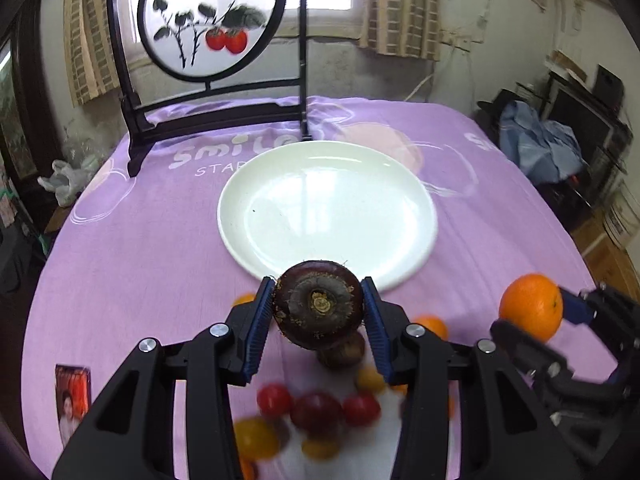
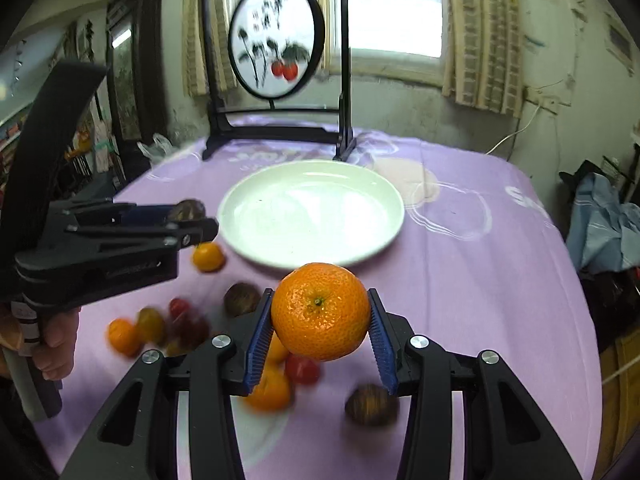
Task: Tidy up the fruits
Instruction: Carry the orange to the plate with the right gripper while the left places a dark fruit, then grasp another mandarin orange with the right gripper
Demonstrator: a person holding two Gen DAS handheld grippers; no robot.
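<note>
My left gripper (image 1: pixel 319 307) is shut on a dark brown water chestnut (image 1: pixel 319 304) and holds it above the table, just short of the white plate (image 1: pixel 280 208). My right gripper (image 2: pixel 320 314) is shut on an orange mandarin (image 2: pixel 320 311), also in the air near the plate (image 2: pixel 256 208). The right gripper with the mandarin (image 1: pixel 531 306) shows at the right of the left wrist view. The left gripper (image 2: pixel 192 220) shows at the left of the right wrist view. Below lie several loose fruits: red cherry tomatoes (image 1: pixel 316 408), yellow ones (image 1: pixel 256 438), small oranges (image 2: pixel 208 257) and brown chestnuts (image 2: pixel 372 404).
A purple cloth (image 1: pixel 120 260) covers the table. A black-framed round painted screen (image 1: pixel 212 20) stands at the far edge behind the plate. A small printed card (image 1: pixel 72 400) lies at the near left. Clutter and a blue cloth (image 1: pixel 536 144) stand off the table's right side.
</note>
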